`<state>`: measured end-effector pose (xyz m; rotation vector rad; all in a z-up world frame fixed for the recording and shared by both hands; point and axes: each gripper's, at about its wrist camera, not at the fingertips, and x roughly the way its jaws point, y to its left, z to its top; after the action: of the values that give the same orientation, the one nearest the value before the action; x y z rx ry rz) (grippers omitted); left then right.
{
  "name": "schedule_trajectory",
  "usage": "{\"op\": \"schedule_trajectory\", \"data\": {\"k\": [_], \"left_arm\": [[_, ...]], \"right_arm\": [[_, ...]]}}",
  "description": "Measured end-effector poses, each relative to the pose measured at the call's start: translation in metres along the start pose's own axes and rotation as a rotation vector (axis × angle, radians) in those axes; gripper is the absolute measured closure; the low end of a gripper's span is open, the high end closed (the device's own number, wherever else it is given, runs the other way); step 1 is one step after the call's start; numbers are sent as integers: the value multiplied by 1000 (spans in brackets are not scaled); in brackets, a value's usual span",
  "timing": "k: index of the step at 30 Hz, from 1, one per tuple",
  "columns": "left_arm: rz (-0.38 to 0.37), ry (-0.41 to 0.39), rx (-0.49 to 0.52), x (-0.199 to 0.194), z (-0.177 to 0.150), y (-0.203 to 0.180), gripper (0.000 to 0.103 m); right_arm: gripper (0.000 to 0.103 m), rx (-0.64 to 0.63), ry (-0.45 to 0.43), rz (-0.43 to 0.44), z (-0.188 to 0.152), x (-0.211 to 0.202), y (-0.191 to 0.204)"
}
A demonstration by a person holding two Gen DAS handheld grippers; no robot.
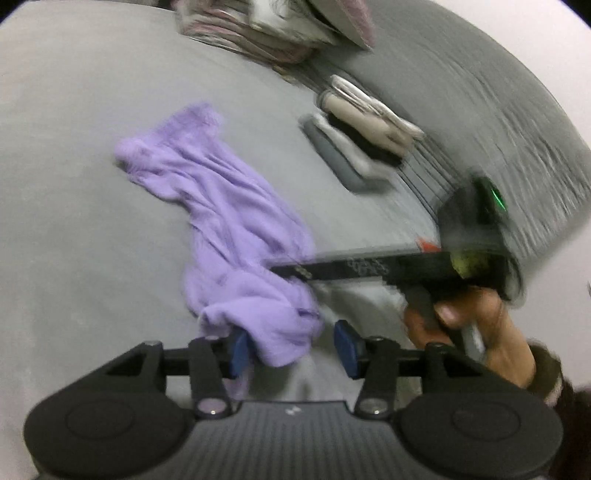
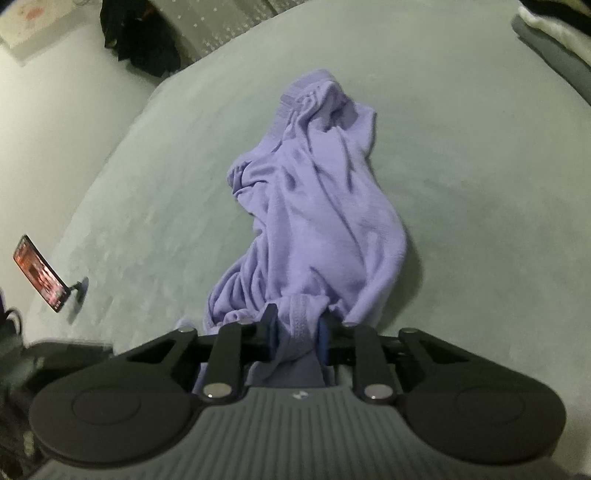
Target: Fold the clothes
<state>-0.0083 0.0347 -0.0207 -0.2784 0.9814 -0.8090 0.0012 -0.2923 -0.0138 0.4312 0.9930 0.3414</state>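
A crumpled lilac garment (image 1: 229, 206) lies in a long bunch on the grey bed cover (image 1: 74, 147). My left gripper (image 1: 291, 350) stands open at its near end. A fold of the cloth rests against the left blue pad (image 1: 238, 350), while the right pad sits apart from it. In the left wrist view a hand (image 1: 476, 325) holds my right gripper (image 1: 286, 271), blurred, with its tip at the garment's right edge. In the right wrist view the right gripper (image 2: 297, 332) is shut on a ribbed hem of the lilac garment (image 2: 317, 206), which stretches away from it.
A stack of folded clothes (image 1: 354, 125) sits on the bed to the right, with a messy pile (image 1: 273, 29) beyond it. A phone on a stand (image 2: 40, 273) stands at the bed's left edge. Dark clothing (image 2: 140, 37) hangs at the back.
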Motion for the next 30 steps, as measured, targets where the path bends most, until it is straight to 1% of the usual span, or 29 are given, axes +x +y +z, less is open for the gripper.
{"op": "schedule_trajectory", "data": {"k": [3, 7, 11, 13, 18, 20, 21, 22, 26, 27, 30], "left_arm": [[65, -38, -93, 11, 20, 21, 43], [119, -115, -264, 26, 41, 50, 42], [177, -198, -368, 39, 53, 66, 40], [204, -231, -396, 47, 56, 69, 40], [264, -353, -424, 58, 59, 68, 45], [292, -392, -421, 63, 59, 65, 53], [311, -399, -414, 64, 59, 65, 63], [334, -399, -400, 67, 58, 63, 78], [385, -397, -344, 64, 56, 54, 89], [400, -399, -333, 62, 56, 51, 95], [450, -418, -303, 50, 54, 39, 96]], "right_arm": [[83, -3, -5, 0, -1, -3, -6], [83, -19, -32, -39, 0, -18, -12], [84, -8, -52, -74, 2, -29, -25], [84, -1, -58, -87, 3, -34, -32], [84, 21, -66, -97, 0, -44, -48], [85, 28, -69, -95, 0, -47, -52], [85, 31, -71, -92, 0, -48, -53], [85, 31, -72, -91, 0, -49, -53], [85, 29, -74, -81, 1, -51, -54], [83, 25, -74, -75, 1, -52, -53], [75, -13, -83, -48, 4, -52, -46]]}}
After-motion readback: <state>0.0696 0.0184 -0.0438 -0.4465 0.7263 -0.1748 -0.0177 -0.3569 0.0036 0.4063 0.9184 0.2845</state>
